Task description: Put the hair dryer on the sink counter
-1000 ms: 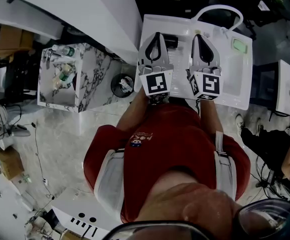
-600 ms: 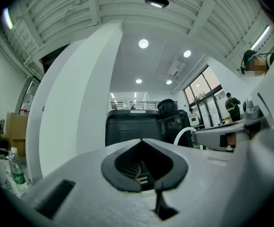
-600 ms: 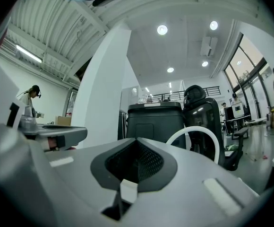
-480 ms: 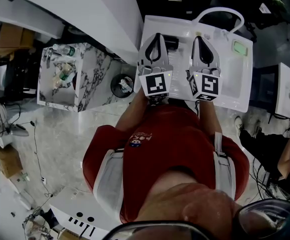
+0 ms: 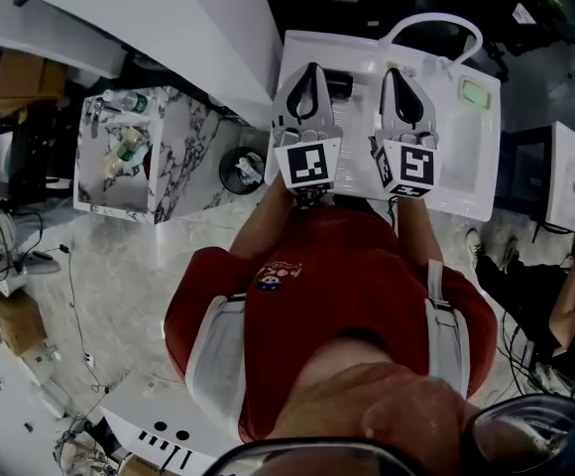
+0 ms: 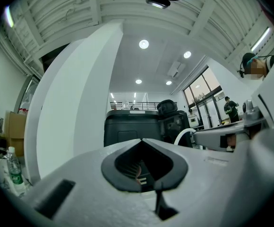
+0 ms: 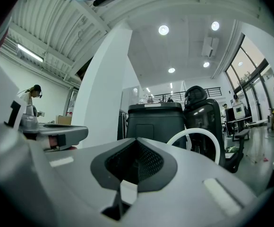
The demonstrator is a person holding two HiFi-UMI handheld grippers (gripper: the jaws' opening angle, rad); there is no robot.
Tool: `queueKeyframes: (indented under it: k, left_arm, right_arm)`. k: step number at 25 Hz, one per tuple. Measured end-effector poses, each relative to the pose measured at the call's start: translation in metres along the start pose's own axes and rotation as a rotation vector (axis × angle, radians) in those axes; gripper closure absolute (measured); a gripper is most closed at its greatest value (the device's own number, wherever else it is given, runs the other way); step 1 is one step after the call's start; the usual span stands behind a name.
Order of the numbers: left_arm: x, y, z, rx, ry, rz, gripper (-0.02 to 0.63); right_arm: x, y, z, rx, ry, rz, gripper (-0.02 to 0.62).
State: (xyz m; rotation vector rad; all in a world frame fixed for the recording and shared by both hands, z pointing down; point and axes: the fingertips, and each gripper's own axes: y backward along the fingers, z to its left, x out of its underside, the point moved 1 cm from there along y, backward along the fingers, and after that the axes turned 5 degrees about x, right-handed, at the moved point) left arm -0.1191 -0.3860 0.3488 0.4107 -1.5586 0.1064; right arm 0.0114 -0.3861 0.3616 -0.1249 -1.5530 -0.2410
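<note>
from one second ago until now nothing visible has changed: both grippers keep the same place over the near part of the sink counter, and nothing on it has moved. i judge this to be a pause, not an active step.

at the far left stands a marble cabinet, and beside it a small round bin. next comes the left gripper, with its jaws fully together and nothing between them. just right of its tip, on the counter, lies a dark short thing that i take for the hair dryer. it is beside the tip, but i cannot tell if they touch. further right, the right gripper is also closed and empty. the dryer lies between the two tips, nearer to the left one. neither gripper view shows it, since both look over the counter into the room. if this dark thing is really the dryer, it already rests on the counter and the task looks done.
</note>
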Motion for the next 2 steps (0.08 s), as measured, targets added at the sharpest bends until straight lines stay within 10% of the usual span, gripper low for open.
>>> queueKeyframes:
  k: [2]
  left_arm:
    - [0.001,-0.0009,-0.0011,0.005,-0.003,0.003,0.604]
  right_arm:
    - [0.0,-0.0002,-0.0005,-0.001,0.002,0.0,0.595]
